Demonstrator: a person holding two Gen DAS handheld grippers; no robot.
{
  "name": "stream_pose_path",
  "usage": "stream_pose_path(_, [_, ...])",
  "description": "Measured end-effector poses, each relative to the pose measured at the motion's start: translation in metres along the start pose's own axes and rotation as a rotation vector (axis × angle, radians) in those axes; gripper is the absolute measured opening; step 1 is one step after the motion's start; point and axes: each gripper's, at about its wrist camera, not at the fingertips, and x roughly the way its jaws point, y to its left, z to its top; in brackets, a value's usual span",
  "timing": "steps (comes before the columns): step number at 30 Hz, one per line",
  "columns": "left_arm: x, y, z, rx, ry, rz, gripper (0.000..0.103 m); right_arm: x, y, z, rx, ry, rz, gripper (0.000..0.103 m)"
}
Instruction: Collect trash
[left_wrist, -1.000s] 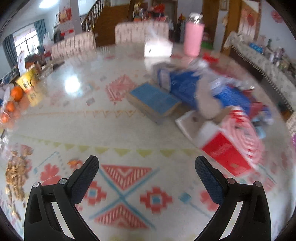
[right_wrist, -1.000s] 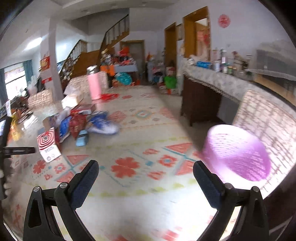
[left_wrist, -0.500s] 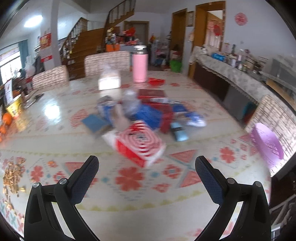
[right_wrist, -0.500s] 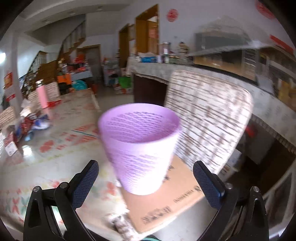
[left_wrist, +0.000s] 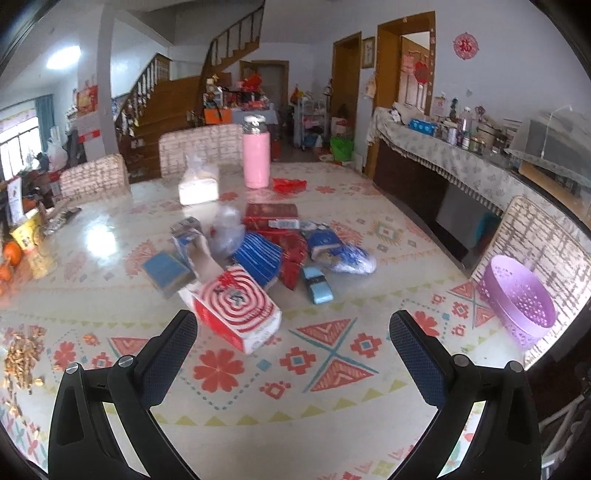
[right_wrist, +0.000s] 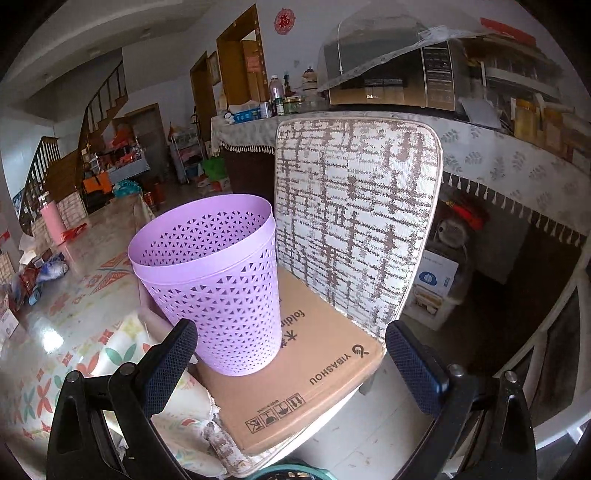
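Two grippers, both with jaws wide apart and empty. Since half a second ago the left gripper (left_wrist: 293, 350) has drawn closer to the trash pile (left_wrist: 258, 254), whose red spiral box (left_wrist: 236, 314) now lies just ahead of the left jaw; the bin (left_wrist: 517, 299) sits off beyond the right jaw. The right gripper (right_wrist: 288, 354) has closed in on that bin (right_wrist: 214, 280), now upright between the jaws nearer the left one. Only the right view shows it standing on a carton (right_wrist: 295, 384) on a chair (right_wrist: 354, 206); only the left shows the pink flask (left_wrist: 256, 155) behind the pile
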Motion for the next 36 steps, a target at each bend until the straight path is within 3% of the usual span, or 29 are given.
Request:
stream_pose_path(6, [-0.017, 0.014, 0.0, 0.006, -0.062, 0.077, 0.103, -0.01, 0.016, 0.001, -0.025, -0.012, 0.022, 0.103])
stream_pose_path(14, [-0.033, 0.06, -0.006, -0.076, -0.07, 0.124, 0.103, -0.011, 0.065, 0.007, -0.108, -0.009, 0.112, 0.103])
stream_pose_path(24, [-0.041, 0.109, -0.018, -0.098, -0.068, 0.197, 0.103, -0.014, 0.107, 0.022, -0.144, 0.0, 0.19, 0.103])
stream_pose_path(28, [-0.027, 0.118, -0.021, -0.131, -0.028, 0.16, 0.103, 0.001, 0.133, 0.026, -0.137, 0.065, 0.275, 0.103])
stream_pose_path(36, [0.042, 0.107, -0.015, -0.17, 0.135, 0.006, 0.103, 0.025, 0.208, 0.022, -0.193, 0.143, 0.431, 0.103])
